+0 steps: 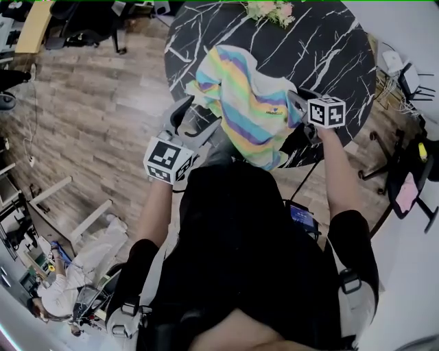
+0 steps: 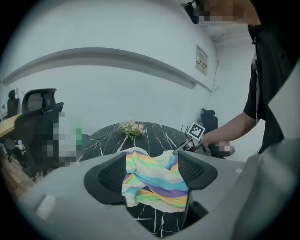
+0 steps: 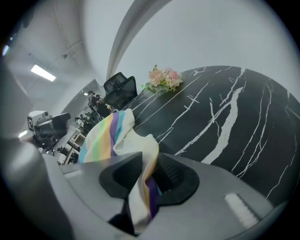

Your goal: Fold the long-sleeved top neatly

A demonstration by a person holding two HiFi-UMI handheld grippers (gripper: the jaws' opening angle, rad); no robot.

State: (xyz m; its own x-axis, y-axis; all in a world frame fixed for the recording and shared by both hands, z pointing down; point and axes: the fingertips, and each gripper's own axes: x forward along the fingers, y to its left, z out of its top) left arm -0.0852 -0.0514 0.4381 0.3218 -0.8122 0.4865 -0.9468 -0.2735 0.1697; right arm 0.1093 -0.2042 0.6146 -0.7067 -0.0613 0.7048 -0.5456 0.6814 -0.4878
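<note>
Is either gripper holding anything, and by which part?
The right gripper pinches the striped top by a bunched fold on its right side; the left gripper is open, holding nothing.

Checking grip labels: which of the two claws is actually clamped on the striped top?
The right claw, with a fold of the striped top pinched between its jaws. The left claw stands wide open, gripping nothing.

The head camera looks steeply down on the table (image 1: pixel 329 55), the top (image 1: pixel 254 110), the left gripper (image 1: pixel 195 118) and the right gripper (image 1: pixel 296 104). The left gripper's camera sits low and looks across the table to a wall (image 2: pixel 117 93). The right gripper's camera looks across it too, very near the top. All three see the flowers (image 1: pixel 271 10).
</note>
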